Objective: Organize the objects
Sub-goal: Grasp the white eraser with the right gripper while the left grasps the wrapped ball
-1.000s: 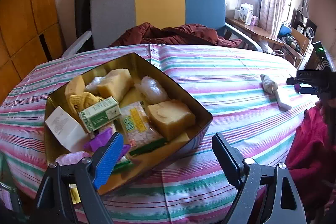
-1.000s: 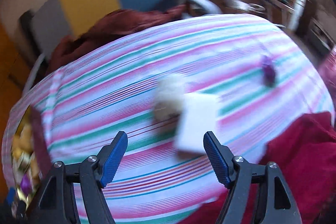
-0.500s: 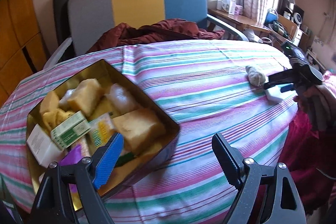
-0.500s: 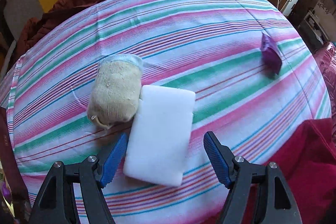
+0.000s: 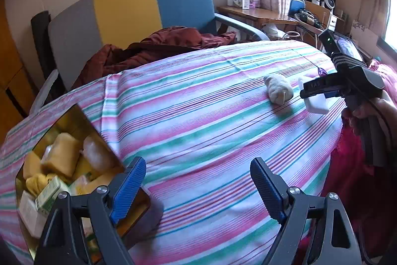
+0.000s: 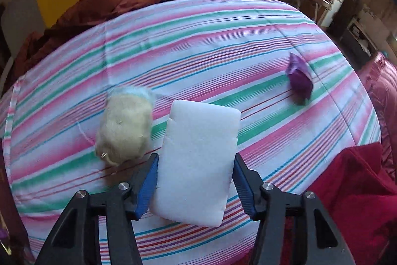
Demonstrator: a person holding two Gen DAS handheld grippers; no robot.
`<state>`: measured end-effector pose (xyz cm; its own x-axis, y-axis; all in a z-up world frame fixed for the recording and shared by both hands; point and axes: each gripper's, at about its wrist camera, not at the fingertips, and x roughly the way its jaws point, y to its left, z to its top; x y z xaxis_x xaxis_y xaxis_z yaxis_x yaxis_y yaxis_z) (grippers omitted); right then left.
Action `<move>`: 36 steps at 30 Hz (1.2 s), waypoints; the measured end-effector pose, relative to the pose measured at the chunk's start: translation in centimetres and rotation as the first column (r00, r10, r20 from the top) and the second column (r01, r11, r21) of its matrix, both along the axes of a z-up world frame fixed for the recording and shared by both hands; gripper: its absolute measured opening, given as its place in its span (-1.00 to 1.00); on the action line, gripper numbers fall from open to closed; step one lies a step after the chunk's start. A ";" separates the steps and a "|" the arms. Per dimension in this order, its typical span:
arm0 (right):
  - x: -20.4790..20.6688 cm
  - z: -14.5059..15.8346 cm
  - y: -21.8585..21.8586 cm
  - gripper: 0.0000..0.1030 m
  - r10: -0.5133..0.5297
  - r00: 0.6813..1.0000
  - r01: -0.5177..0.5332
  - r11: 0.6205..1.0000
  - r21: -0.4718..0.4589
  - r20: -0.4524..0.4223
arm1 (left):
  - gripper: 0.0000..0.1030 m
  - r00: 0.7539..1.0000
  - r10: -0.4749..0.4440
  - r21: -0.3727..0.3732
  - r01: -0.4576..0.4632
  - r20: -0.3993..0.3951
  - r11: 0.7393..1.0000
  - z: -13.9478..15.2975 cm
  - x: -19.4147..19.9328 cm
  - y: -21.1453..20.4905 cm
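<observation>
Lowered since before, right hand-held gripper (image 6: 196, 180) is closing around the white block (image 6: 198, 163).

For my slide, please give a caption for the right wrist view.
Right hand-held gripper closing around a white sponge on the striped tablecloth.

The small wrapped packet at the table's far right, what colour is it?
Purple packet, clearest in the right wrist view.

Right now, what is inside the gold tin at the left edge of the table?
The gold tin holds yellowish soap-like blocks, a clear-wrapped piece and a green-and-white carton. The left gripper covers the tin's near corner, so anything there is hidden.
</observation>
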<state>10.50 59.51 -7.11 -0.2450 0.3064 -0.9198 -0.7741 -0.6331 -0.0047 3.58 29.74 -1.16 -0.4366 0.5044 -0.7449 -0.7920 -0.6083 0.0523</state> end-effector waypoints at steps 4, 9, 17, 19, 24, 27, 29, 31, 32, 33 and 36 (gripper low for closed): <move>0.8 1.0 0.4 0.13 -0.057 0.996 0.055 0.998 -0.019 -0.064 | 0.68 1.000 -0.029 -0.011 0.029 -0.003 1.000 -0.2 0.3 1.9; 0.7 2.0 1.7 0.13 -0.066 0.988 0.062 0.998 -0.031 -0.143 | 0.68 0.998 -0.064 -0.031 0.064 0.001 0.997 -0.7 0.7 4.0; 1.1 2.8 2.1 0.13 -0.065 0.970 0.052 0.997 -0.060 -0.232 | 0.68 0.995 -0.100 -0.062 0.101 0.029 0.993 -2.1 0.9 7.2; 1.3 2.9 2.2 0.14 -0.067 0.966 0.052 0.996 -0.069 -0.248 | 0.68 0.994 -0.108 -0.070 0.110 0.036 0.991 -2.4 1.0 8.0; 1.8 3.1 2.7 0.14 -0.080 0.954 0.055 0.994 -0.094 -0.291 | 0.68 0.991 -0.120 -0.088 0.125 0.060 0.988 -3.2 0.8 9.6; 2.0 3.2 2.9 0.14 -0.087 0.947 0.057 0.993 -0.105 -0.308 | 0.68 0.990 -0.123 -0.092 0.130 0.075 0.987 -3.6 0.6 10.7; 2.0 3.2 3.0 0.14 -0.091 0.943 0.057 0.992 -0.113 -0.319 | 0.68 0.989 -0.125 -0.092 0.133 0.082 0.987 -3.8 0.6 11.2; 2.3 3.2 3.1 0.14 -0.096 0.940 0.059 0.991 -0.121 -0.328 | 0.68 0.988 -0.130 -0.091 0.138 0.088 0.986 -3.8 0.6 11.8; 2.5 3.3 3.2 0.14 -0.101 0.937 0.062 0.990 -0.126 -0.335 | 0.68 0.987 -0.133 -0.091 0.141 0.089 0.986 -3.9 0.6 12.1; 2.6 3.3 3.3 0.14 -0.107 0.934 0.066 0.989 -0.129 -0.342 | 0.68 0.987 -0.134 -0.091 0.142 0.089 0.986 -3.9 0.5 12.4; 3.1 3.6 3.6 0.14 -0.128 0.923 0.084 0.987 -0.134 -0.362 | 0.68 0.985 -0.141 -0.084 0.150 0.101 0.985 -3.9 0.1 13.6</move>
